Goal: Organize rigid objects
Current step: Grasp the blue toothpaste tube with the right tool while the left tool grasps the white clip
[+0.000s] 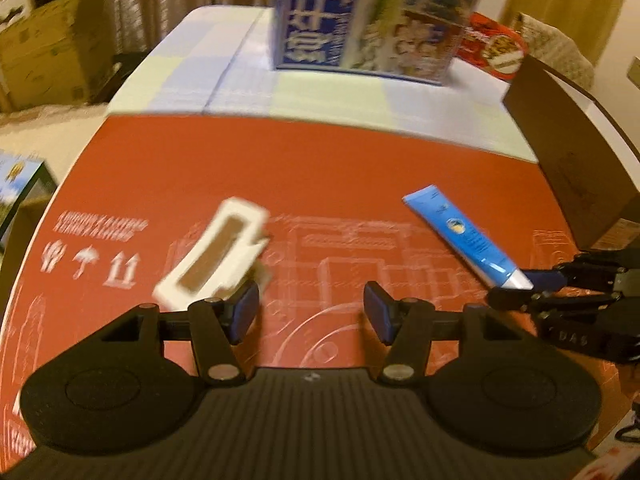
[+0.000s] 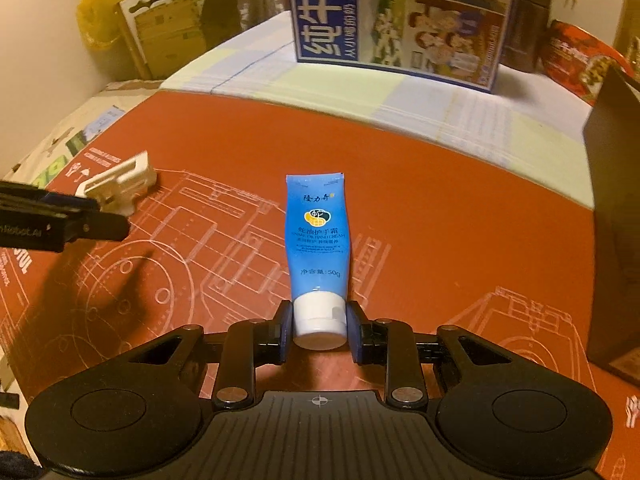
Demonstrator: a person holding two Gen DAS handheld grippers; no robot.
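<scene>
1. Left wrist view:
   - Looking down past the left gripper [image 1: 311,312], jaws spread wide with only red surface between the pads.
   - Hovering over the red printed sheet [image 1: 320,184] (white line drawings and handling arrows on it) that covers the near part of the counter [image 1: 248,80].
   - White plastic clip [image 1: 214,254] lying flat on the sheet just ahead of the left pad, blurred; touching the pad or not, can't tell.
   - Blue hand cream tube [image 1: 464,240] lying diagonally off to the right, white cap end pinched by the right gripper [image 1: 520,288] coming in from the edge.
   - Blue milk carton box [image 1: 372,20] standing further back on the pale checked cloth, red snack bag [image 1: 492,48] behind its right side, dark brown box [image 1: 576,152] along the right edge.

2. Right wrist view:
   - Right gripper [image 2: 319,326] closed on the white cap of the tube [image 2: 318,232], one pad pressed on each side.
   - Tube lying flat on the red sheet [image 2: 440,208], pointing straight away, crimped end farthest out.
   - Left gripper [image 2: 100,216] poking in from the left, tips just beside the white clip [image 2: 120,182], well apart from the tube.
   - Milk carton box [image 2: 400,12] at the back, dark box [image 2: 616,208] on the right, cardboard boxes [image 2: 176,28] off past the counter at the back left.
</scene>
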